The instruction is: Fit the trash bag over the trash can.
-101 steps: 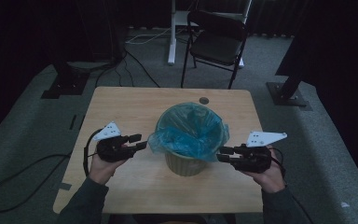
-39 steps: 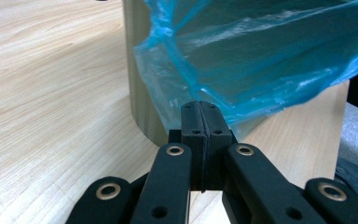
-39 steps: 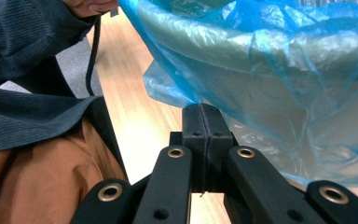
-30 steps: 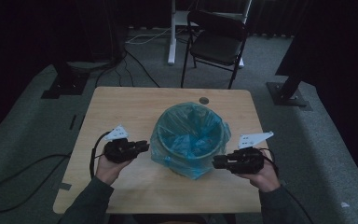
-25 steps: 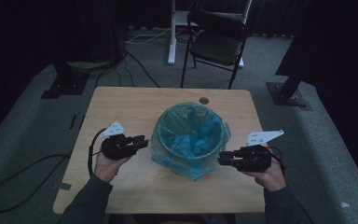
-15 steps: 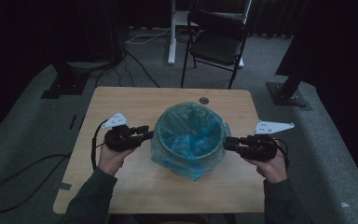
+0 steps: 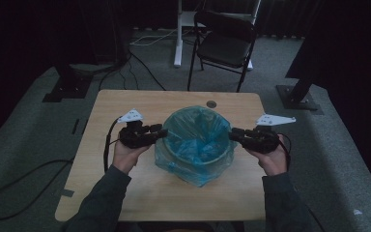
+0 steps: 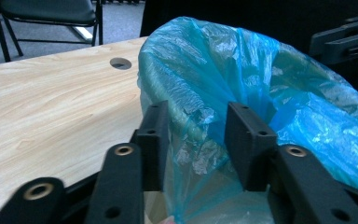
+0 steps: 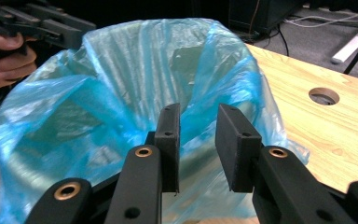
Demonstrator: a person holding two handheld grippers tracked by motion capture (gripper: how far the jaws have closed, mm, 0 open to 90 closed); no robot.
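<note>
While both hands sit at opposite sides of the bin, the work turns on one relation: the blue bag (image 7: 199, 140) lies between the two grippers, straight inward from each, with its rim running across both sets of jaws.

Nearest, in the left gripper view: left gripper (image 8: 196, 140), jaws parted and just been opening, straddling the bag's folded-over rim (image 8: 186, 116). Film lies in the gap; pads do not look pressed on it. Released or loose, I judge.

Right gripper (image 9: 196, 140), seen in its own view: jaws parted, a narrower gap, rim film beneath and between them; no squeeze visible.

Mid table, high view: left gripper (image 7: 160, 132) at the bin's left edge, right gripper (image 7: 234, 132) at its right edge. Both equally near; neither has the advantage.

Materials: bag is thin, translucent blue plastic, crinkled, glossy, draped over a round upright bin (image 7: 198, 162) and hanging slack down the outside. Slippery, will bunch.

Table (image 7: 125, 101): pale wood grain, a round cable hole (image 7: 211, 104) beyond the bin.

Farther off: a dark folding chair (image 7: 224, 43) on grey carpet.
</note>
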